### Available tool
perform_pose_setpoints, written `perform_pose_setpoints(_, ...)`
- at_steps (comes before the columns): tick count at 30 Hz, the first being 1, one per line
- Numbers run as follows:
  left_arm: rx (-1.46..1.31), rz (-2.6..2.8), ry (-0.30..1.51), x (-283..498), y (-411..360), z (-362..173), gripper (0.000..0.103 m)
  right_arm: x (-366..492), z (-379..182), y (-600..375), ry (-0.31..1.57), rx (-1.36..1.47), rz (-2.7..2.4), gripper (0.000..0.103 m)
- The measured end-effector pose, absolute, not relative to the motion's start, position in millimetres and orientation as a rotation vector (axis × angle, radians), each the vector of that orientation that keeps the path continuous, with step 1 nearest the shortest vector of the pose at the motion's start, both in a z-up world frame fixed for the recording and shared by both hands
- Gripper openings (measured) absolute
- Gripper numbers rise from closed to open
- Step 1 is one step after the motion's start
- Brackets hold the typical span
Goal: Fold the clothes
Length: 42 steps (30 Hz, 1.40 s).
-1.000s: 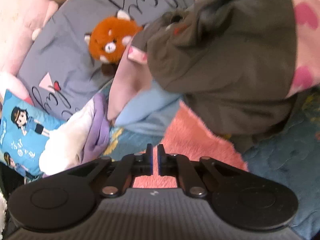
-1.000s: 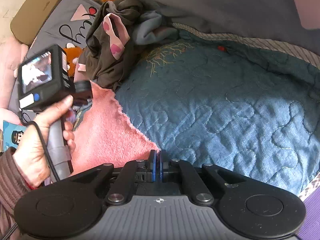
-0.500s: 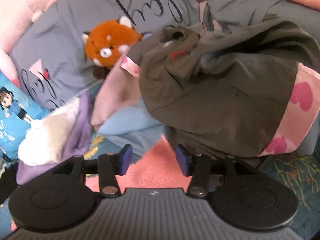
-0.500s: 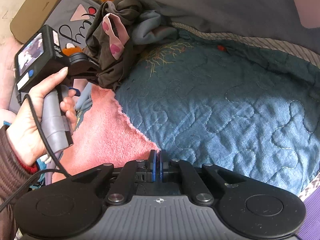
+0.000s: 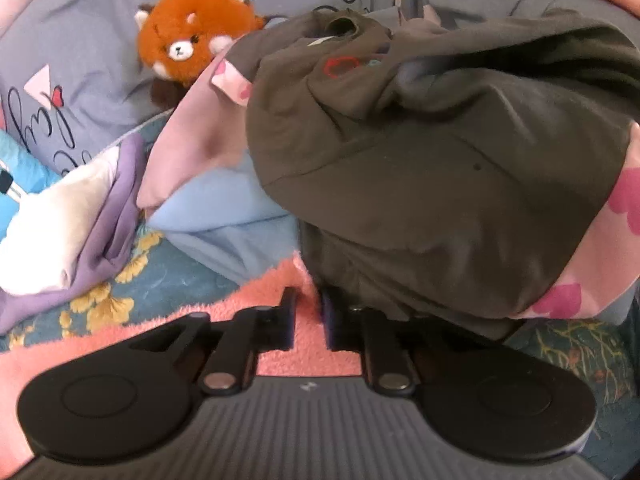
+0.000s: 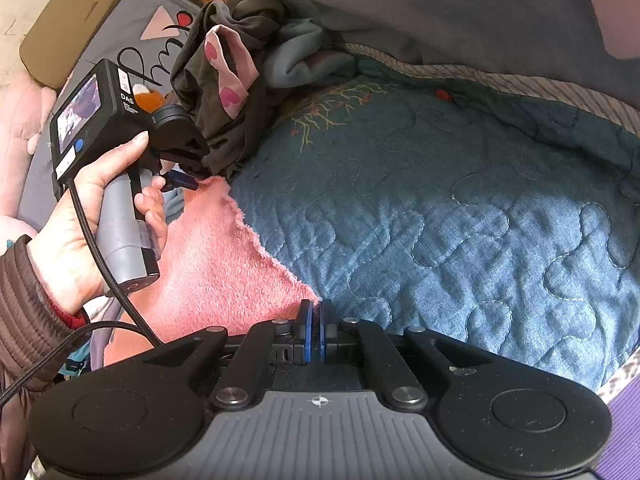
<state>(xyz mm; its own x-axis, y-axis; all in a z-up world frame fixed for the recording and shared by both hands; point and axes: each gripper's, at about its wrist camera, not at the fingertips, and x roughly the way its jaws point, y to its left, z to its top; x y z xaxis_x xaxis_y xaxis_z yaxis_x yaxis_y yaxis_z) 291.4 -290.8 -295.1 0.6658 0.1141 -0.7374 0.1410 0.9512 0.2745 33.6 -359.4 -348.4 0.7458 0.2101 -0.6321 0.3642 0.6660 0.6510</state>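
Left wrist view: nearest is the left tool [image 5: 307, 322], its jaws a narrow gap apart over the pink towel [image 5: 280, 280], with the right pad tucked under the hem of the olive garment [image 5: 420, 184]. Whether any cloth sits between the pads cannot be told; nothing is clearly gripped. That placement at the low hem suits taking hold of an edge, which a fold would need. The garment lies bunched, not flat, its pink heart-print lining [image 5: 624, 200] turned outward at the right. Beside it to the left lie a light blue cloth [image 5: 224, 216] and a white-and-purple bundle [image 5: 68, 232]; a plush toy [image 5: 188, 36] sits beyond on the grey pillow.

Right wrist view: the right tool [image 6: 316, 330] has its pads closed together, holding nothing, low over the blue quilt [image 6: 460, 208] where the towel's corner ends. It is kept well apart from the garment. Farther off, a hand [image 6: 100, 216] presses the left tool into the heap's base. Judged so, no garment here lies folded.
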Motion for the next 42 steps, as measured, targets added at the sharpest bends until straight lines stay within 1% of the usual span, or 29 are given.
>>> perform_pose_setpoints(5, 0.326, -0.016, 0.841, 289.8, -282.8, -294.7, 0.004, 34.2, -346.9, -357.3, 0.750, 0.833, -0.098, 0.002)
perform_pose_setpoints(10, 0.256, -0.016, 0.846, 287.2, -256.8, -281.3, 0.003, 35.5, -336.6, -349.0, 0.759, 0.751, -0.102, 0.003)
perform_pose_setpoints(14, 0.191, -0.014, 0.829, 286.1, -222.5, -259.8, 0.003, 34.9, -322.7, -337.7, 0.756, 0.672, -0.078, 0.002)
perform_pose_setpoints(20, 0.144, 0.012, 0.768, 284.2, -166.1, -218.7, 0.003, 30.4, -286.3, -300.7, 0.685, 0.487, 0.087, 0.002)
perform_pose_setpoints(24, 0.127, -0.001, 0.731, 284.1, -116.0, -187.7, 0.003, 31.0, -259.1, -262.7, 0.629, 0.343, 0.296, 0.002)
perform_pose_setpoints(27, 0.135, 0.002, 0.700, 284.5, -72.2, -163.7, 0.003, 33.9, -254.1, -251.2, 0.639, 0.296, 0.315, 0.002)
perform_pose_setpoints(30, 0.146, 0.025, 0.719, 282.8, -29.3, -148.9, 0.004, 36.8, -249.1, -239.7, 0.649, 0.249, 0.333, 0.002)
perform_pose_setpoints(34, 0.034, -0.082, 0.863, 277.7, 10.6, -157.6, 0.006, 40.6, -242.4, -224.4, 0.661, 0.186, 0.358, 0.002)
perform_pose_setpoints(35, 0.008, -0.111, 0.892, 275.3, 13.0, -164.0, 0.007, 41.6, -240.8, -220.6, 0.664, 0.171, 0.364, 0.002)
perform_pose_setpoints(36, -0.016, -0.141, 0.921, 273.1, 14.3, -170.9, 0.013, 42.2, -239.3, -217.9, 0.667, 0.158, 0.367, 0.002)
perform_pose_setpoints(37, -0.030, -0.172, 0.949, 271.1, 10.8, -179.9, 0.016, 40.4, -239.3, -223.1, 0.668, 0.166, 0.353, 0.002)
perform_pose_setpoints(38, -0.043, -0.203, 0.976, 269.1, 6.3, -189.0, 0.021, 38.7, -239.8, -226.2, 0.669, 0.166, 0.340, 0.002)
perform_pose_setpoints(39, -0.051, -0.231, 0.997, 267.1, -2.5, -198.3, 0.029, 37.7, -241.2, -231.6, 0.672, 0.164, 0.325, 0.002)
perform_pose_setpoints(40, -0.066, -0.257, 1.019, 265.6, -11.8, -206.7, 0.035, 37.2, -243.4, -236.2, 0.677, 0.169, 0.312, 0.002)
perform_pose_setpoints(41, -0.098, -0.279, 1.037, 265.2, -19.4, -213.7, 0.044, 36.7, -245.7, -240.9, 0.682, 0.174, 0.298, 0.002)
perform_pose_setpoints(42, -0.129, -0.302, 1.054, 264.7, -27.0, -220.6, 0.050, 36.2, -248.0, -245.4, 0.686, 0.179, 0.285, 0.002)
